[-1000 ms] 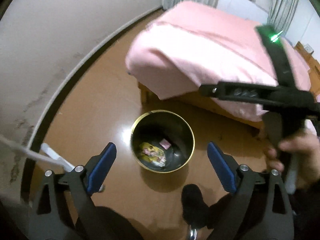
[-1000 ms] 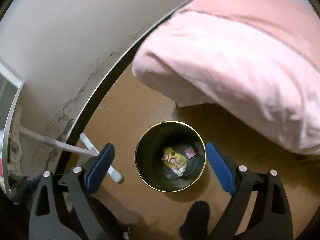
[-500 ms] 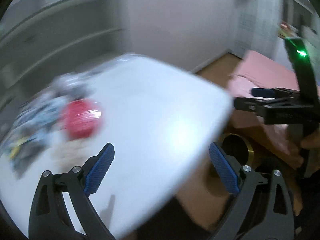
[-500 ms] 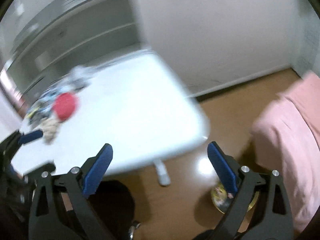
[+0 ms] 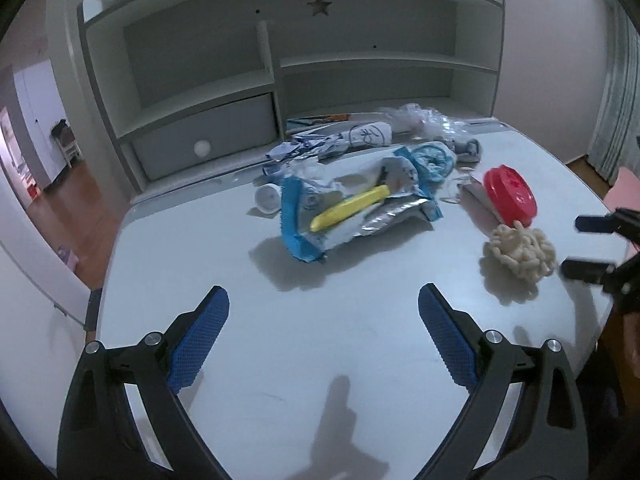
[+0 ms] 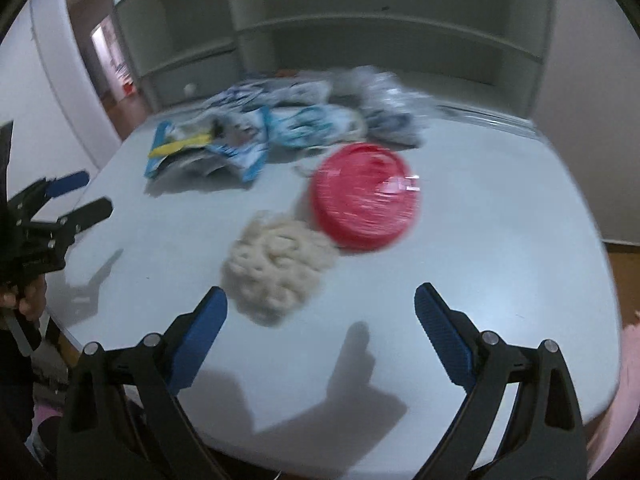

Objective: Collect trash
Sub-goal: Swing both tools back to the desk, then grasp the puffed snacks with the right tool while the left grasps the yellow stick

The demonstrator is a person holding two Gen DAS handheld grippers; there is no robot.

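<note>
Red lid [image 6: 365, 195]: sits on the white table [image 5: 320, 360], touching the cream yarn ball [image 6: 276, 264].
Change: a second ago, looking down into the bin; now turned to the table.
Trash pile [image 5: 352, 196]: wrappers, far side (still many).
Left gripper [image 5: 320, 344]: wide apart, empty.
Right gripper [image 6: 320, 340]: wide apart, empty, near the yarn.
Meaning: last drop done, next pick likely.

Black grippers [image 5: 323, 334] (blue ribbed pads [image 5: 198, 342])
</note>
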